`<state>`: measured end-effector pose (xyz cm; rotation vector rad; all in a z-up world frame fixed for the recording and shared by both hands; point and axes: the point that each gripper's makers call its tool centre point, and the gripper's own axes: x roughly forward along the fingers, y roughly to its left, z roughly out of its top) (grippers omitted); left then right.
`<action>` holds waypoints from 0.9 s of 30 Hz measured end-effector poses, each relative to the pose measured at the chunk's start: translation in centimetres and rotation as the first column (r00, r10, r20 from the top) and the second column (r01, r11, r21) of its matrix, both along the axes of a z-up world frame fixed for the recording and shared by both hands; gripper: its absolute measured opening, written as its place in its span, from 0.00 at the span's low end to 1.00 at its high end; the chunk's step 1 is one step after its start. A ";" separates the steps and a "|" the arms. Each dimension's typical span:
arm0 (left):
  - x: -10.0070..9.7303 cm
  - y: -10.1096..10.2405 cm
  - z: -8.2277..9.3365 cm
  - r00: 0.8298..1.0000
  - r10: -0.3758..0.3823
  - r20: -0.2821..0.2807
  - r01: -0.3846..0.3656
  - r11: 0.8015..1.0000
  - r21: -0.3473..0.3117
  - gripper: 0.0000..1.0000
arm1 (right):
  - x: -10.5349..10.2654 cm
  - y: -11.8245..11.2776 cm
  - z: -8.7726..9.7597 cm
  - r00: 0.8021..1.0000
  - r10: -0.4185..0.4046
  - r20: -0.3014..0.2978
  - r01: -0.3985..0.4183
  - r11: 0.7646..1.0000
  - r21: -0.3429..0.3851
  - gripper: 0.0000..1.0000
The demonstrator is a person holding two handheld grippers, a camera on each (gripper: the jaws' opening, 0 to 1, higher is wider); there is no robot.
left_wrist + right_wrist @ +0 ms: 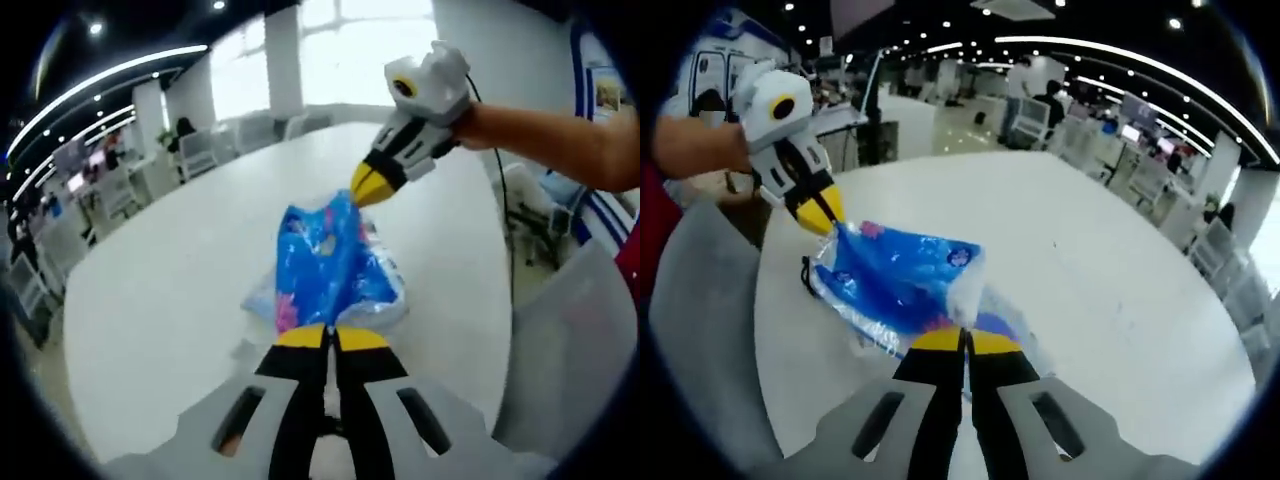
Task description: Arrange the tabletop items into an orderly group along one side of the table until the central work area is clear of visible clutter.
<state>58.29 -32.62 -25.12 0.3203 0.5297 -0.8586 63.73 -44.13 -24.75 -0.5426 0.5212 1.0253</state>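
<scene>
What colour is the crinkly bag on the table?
Bright blue with pink and white patches; the bag shows best in the right gripper view.

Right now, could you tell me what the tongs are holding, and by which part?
Both tongs grip the blue plastic package: the left tongs pinch one end, the right tongs pinch the opposite end, over the white table.

A bright indoor scene is lit by ceiling light strips [1140, 65] and windows [330, 60] beyond the white table [180, 270]. Straight lines are bent by fisheye distortion; distant areas are softly blurred.
</scene>
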 end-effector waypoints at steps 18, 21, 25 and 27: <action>4.6 -14.4 -0.8 0.968 -0.252 0.007 0.252 0.967 0.025 0.00 | -0.8 -15.5 -0.4 0.964 -0.266 -0.004 0.266 0.964 -0.017 0.01; 5.5 -15.5 -1.0 0.965 -0.263 0.009 0.263 0.964 0.026 0.00 | -0.3 -16.6 -0.7 0.958 -0.288 -0.007 0.287 0.958 -0.020 0.01; 6.9 -16.8 -1.7 0.964 -0.267 0.009 0.266 0.963 0.042 0.00 | 0.8 -17.7 -1.1 0.953 -0.304 -0.005 0.304 0.952 -0.027 0.01; 7.4 -17.5 -2.1 0.961 -0.276 0.006 0.275 0.960 0.058 0.00 | 1.3 -18.1 -1.5 0.951 -0.310 0.000 0.310 0.950 -0.040 0.01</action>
